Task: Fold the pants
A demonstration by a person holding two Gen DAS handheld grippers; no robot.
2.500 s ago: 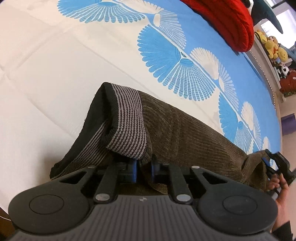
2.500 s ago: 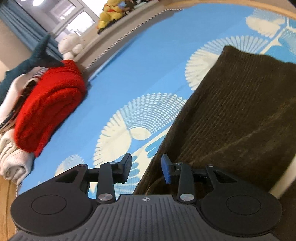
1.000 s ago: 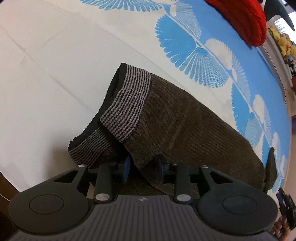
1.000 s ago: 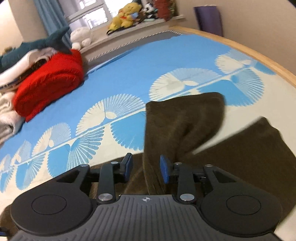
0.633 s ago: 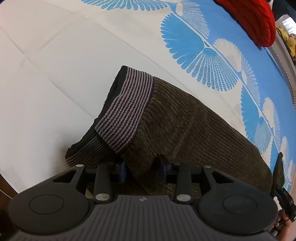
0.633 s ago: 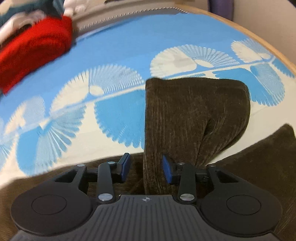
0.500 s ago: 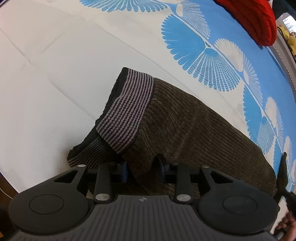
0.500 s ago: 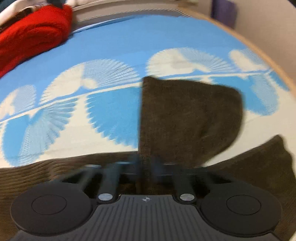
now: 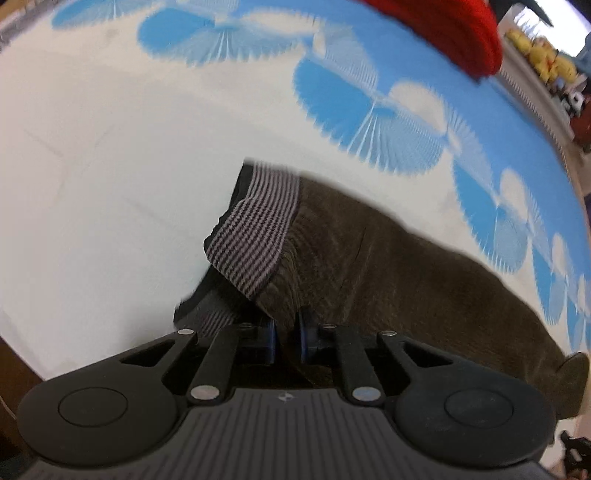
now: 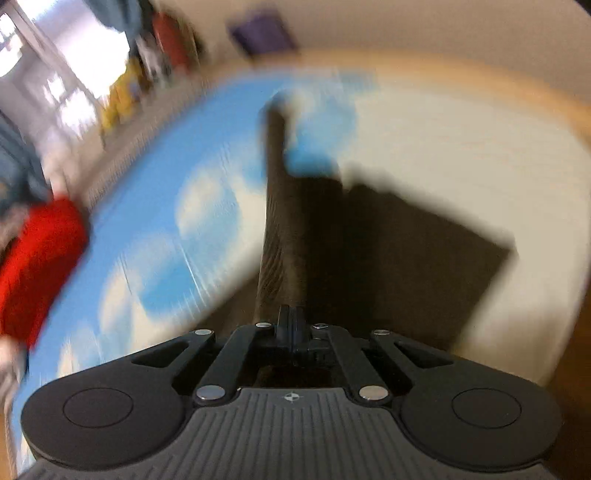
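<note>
We see our left gripper (image 9: 287, 334) pinching the brown pants (image 9: 388, 273) just beside the stripy waistband (image 9: 255, 236). The pants lie on the white and blue bed cover (image 9: 110, 155) and stretch off to the right. A red knit thing (image 9: 454, 29) sits at its far edge.

No readable text, label, brand name or number is shown in either view. Only a small round crosshair emblem (image 9: 284, 396) is seen, moulded into the ribbed dark grey gripper housing (image 9: 288, 435); the same emblem (image 10: 291, 397) appears in the right wrist view.
</note>
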